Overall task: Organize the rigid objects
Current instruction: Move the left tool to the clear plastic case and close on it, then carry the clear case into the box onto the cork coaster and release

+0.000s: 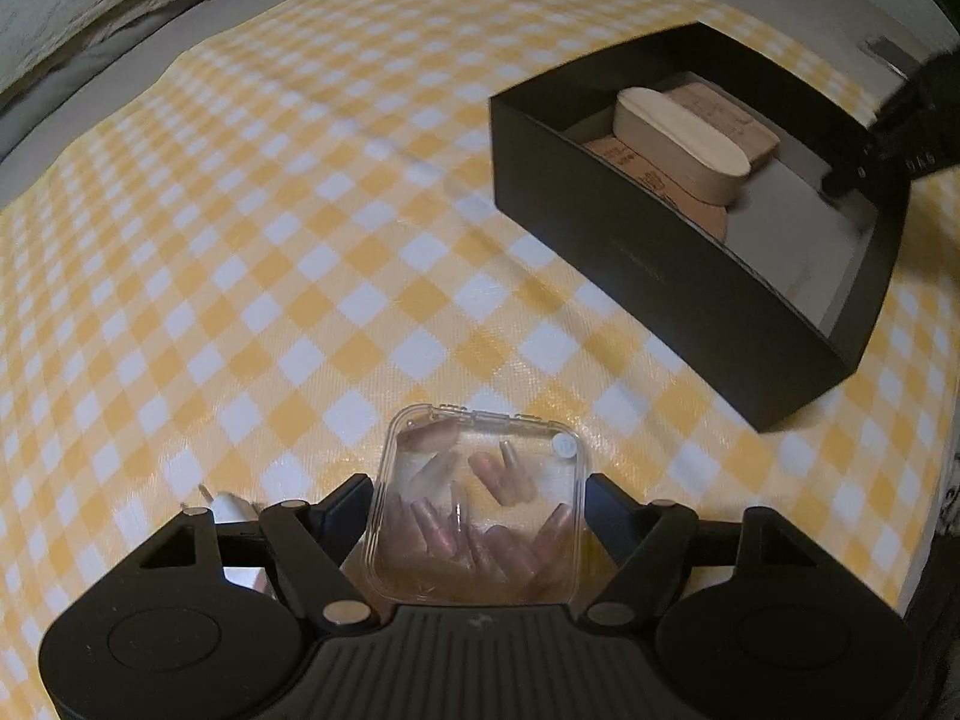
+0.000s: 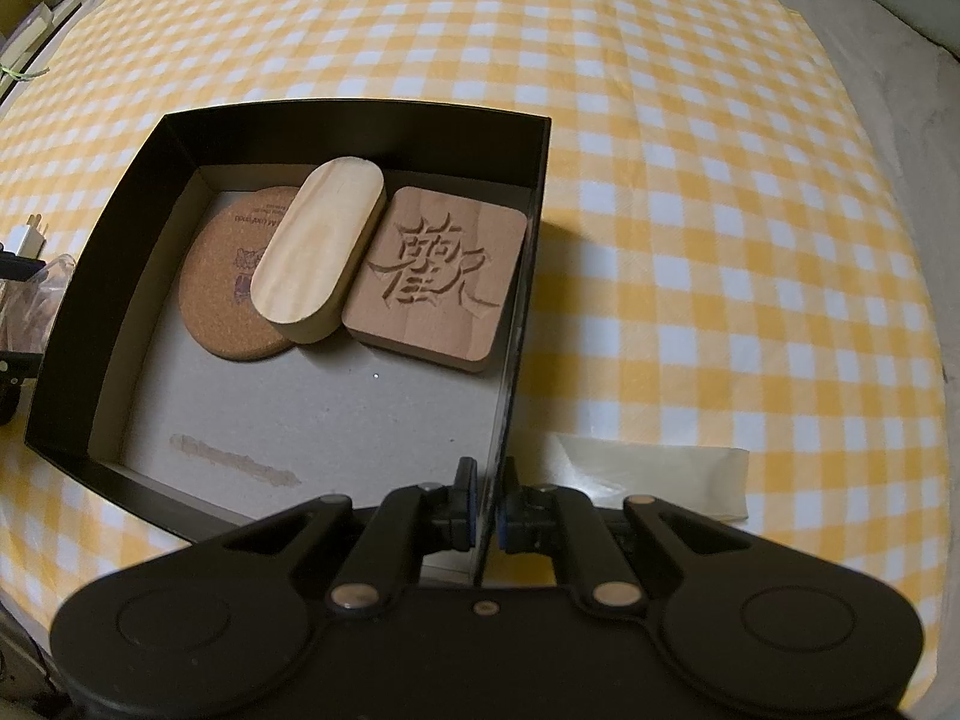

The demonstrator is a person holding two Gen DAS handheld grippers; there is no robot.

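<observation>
Step in hand, by the look of it: taking up the clear square plastic case of pinkish false nails (image 1: 477, 504) for the open black cardboard box (image 1: 690, 294). Lying flat on the yellow-and-white checked cloth of the worktop (image 1: 252, 276), just in front of the left gripper (image 1: 478, 507) — jaws set wide, one finger at each side of the case, seemingly at its edges; no firm pinch to be seen yet. Best closed squarely on the two opposite side walls, low down, not on the hinged lid edge — slick plastic, apt to slip or pop open if squeezed askew. White plug adapter (image 1: 225, 504) close by the left finger; worth keeping clear of.

Right gripper (image 2: 489, 516) clamped almost shut on the box's thin near wall, steadying it. Inside, at the far end: round cork coaster (image 2: 231, 294), pale oval wooden block (image 2: 315, 255) lying partly over it, square carved wooden block (image 2: 438, 282) beside. Bare grey floor at the near end — probably the right landing place, case set down flat.
</observation>
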